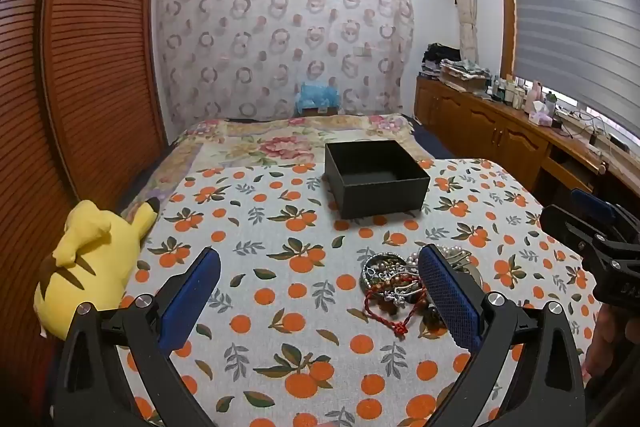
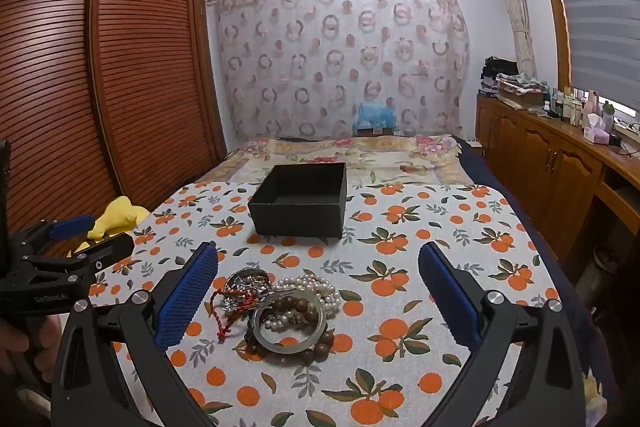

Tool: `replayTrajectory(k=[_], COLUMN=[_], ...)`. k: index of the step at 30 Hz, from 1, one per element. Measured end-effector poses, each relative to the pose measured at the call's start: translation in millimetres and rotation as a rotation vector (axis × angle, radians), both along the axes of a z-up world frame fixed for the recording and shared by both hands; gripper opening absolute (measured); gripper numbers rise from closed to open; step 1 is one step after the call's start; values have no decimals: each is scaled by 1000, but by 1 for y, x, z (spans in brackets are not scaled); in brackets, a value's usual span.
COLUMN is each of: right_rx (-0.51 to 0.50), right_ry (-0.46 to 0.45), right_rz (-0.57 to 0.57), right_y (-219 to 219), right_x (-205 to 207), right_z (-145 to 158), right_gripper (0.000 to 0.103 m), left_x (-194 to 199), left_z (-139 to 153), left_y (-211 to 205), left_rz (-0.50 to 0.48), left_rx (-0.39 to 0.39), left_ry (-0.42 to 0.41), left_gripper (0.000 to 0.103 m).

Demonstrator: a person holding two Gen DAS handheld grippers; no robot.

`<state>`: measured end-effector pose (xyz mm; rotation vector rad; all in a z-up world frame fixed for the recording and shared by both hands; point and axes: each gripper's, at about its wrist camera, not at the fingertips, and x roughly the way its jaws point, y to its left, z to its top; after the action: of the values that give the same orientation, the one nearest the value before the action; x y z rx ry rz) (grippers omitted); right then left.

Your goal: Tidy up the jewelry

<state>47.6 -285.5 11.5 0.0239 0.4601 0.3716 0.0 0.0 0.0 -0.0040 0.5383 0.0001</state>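
Orange-printed cloth covers the worktop [image 1: 304, 307], and from the left wrist the left tongs [image 1: 320, 291] stand wide apart holding nothing, the jewelry pile [image 1: 400, 283] lying just inside their right finger and the open black box [image 1: 376, 179] well beyond the tips. From the right wrist the right tongs [image 2: 320, 291] also gape empty, with the jewelry pile [image 2: 280, 307] between the fingers nearer the left one, a silver bangle [image 2: 290, 323] on top, and the black box [image 2: 300, 201] farther ahead.

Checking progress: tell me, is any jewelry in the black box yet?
No, the black box looks empty; the jewelry pile lies on the tablecloth.
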Motion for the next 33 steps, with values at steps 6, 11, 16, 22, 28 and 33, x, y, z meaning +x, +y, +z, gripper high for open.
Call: replayTrajectory(k=[6,11,16,22,28,33], right_rx=[-3,-2,0,1,3,3], right_ry=[6,7,7,6,6,5], right_rz=[0,-1,0,0,0,0], right_y=[0,-1,-1,-1,-1,-1], right_x=[1,0,0,-1,-1,-1], right_z=[-1,0,0,0,1,1], right_gripper=[100,100,100,100,100,100], left_x=[0,0,-1,-2,-3,-3], left_z=[0,0,3,3,3,2], left_y=[0,-1,-1,0,0,0], left_rz=[1,3,6,4,4,5], left_rx=[7,10,8,6,4,3], left_ry=[-3,-8,-14,-22,-25,-26], left_gripper=[96,96,96,96,96,96])
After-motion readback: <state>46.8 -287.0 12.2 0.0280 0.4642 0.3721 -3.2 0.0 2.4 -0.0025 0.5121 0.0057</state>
